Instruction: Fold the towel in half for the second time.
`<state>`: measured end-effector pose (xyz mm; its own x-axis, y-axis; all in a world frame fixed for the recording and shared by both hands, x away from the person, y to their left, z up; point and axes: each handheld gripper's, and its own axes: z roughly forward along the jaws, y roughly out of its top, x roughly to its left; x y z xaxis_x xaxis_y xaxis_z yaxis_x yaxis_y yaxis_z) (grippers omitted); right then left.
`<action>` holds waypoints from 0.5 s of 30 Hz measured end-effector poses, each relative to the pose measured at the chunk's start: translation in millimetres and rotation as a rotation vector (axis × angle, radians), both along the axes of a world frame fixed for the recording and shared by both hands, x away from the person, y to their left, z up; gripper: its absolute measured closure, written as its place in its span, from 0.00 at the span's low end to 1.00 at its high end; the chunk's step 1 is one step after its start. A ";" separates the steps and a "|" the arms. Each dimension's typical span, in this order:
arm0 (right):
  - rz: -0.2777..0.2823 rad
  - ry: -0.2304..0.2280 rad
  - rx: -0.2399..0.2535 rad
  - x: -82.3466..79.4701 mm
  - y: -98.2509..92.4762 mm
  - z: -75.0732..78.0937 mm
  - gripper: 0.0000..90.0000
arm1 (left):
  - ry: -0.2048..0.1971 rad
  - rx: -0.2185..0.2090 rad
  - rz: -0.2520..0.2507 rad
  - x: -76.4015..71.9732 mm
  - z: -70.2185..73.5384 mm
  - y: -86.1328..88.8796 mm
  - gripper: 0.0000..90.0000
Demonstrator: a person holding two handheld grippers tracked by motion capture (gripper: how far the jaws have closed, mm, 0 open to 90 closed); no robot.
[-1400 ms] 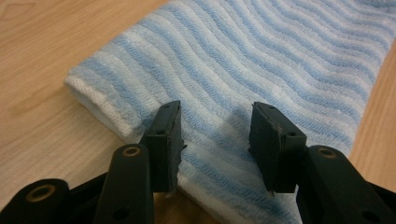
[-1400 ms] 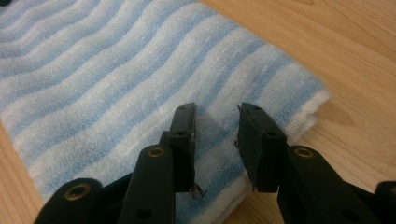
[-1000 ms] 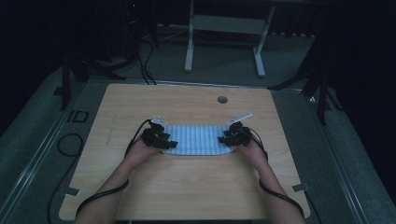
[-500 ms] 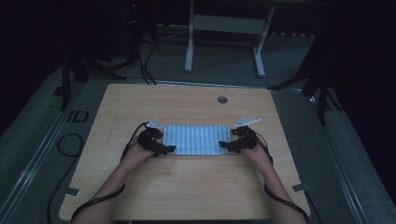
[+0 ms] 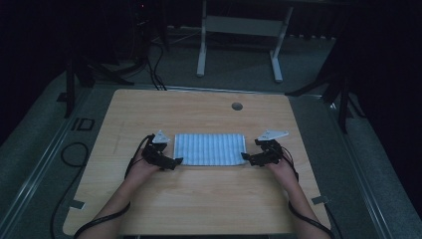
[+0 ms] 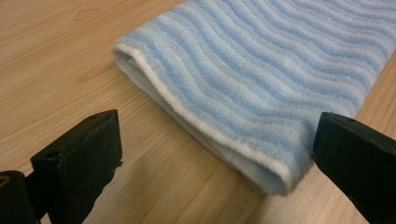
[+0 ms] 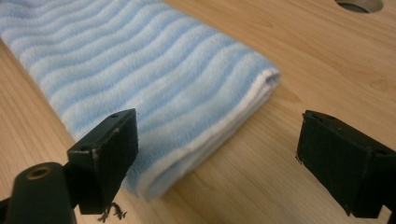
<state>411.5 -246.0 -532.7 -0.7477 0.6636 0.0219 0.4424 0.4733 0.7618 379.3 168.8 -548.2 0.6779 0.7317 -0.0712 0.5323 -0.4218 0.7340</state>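
One wooden table [image 5: 199,199] bears one folded blue-and-white striped towel [image 5: 210,149] at its middle. Two grippers flank it: the left gripper [image 5: 175,162] at its near-left corner, the right gripper [image 5: 247,158] at its near-right, both released, jaws just opened, grasping nothing. One cable hole [image 5: 237,106] lies far behind.

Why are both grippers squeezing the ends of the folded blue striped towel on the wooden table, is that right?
Not quite. The towel is folded, blue striped and lying on the wooden table, but nothing squeezes it. The left gripper and right gripper sit at its ends with their jaws open, having just opened. Each gripper view shows the pads apart from the cloth.
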 end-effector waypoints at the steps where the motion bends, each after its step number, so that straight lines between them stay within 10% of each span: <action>1: -0.002 0.001 0.001 -0.8 -1.3 -0.5 0.14 | -0.005 0.004 0.000 -1.9 0.2 2.0 0.02; 15: -0.064 0.017 0.017 -17.1 -34.5 -6.4 0.14 | -0.001 -0.022 0.069 -30.6 -4.6 46.3 0.02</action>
<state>394.4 -280.5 -539.1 -0.7033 0.7094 0.0461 0.4843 0.4307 0.7615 348.7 215.1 -552.8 0.6257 0.7752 -0.0869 0.5588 -0.3677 0.7434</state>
